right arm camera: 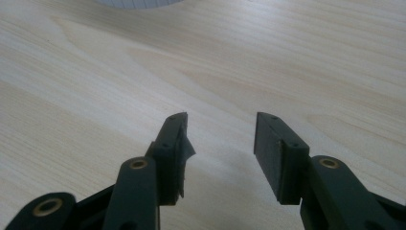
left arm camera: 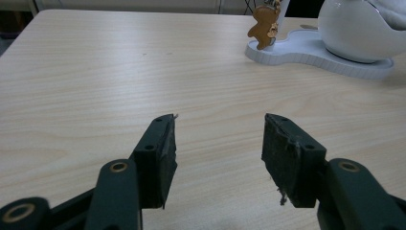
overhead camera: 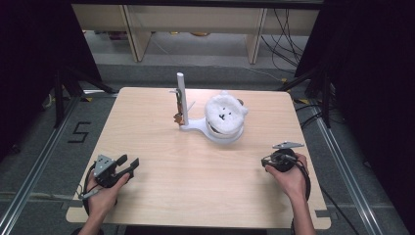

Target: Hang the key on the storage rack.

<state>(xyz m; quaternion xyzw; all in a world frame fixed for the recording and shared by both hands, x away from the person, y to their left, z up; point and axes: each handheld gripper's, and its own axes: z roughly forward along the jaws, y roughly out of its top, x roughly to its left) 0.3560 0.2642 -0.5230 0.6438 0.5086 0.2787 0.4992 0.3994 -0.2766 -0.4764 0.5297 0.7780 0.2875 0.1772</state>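
Note:
A white stand with an upright post sits at the far middle of the wooden table. A fluffy white plush toy rests in the stand's round cup. A small brown bear-shaped charm hangs by the post, and it appears again as the charm above the stand's base. My left gripper lies low at the near left, open and empty, as the left gripper over bare wood confirms. My right gripper rests at the near right; the right gripper is open with nothing between its jaws.
Black frame legs and cables stand beyond both sides of the table. A light wooden shelf unit is on the floor behind. The number 5 is marked on the floor at left.

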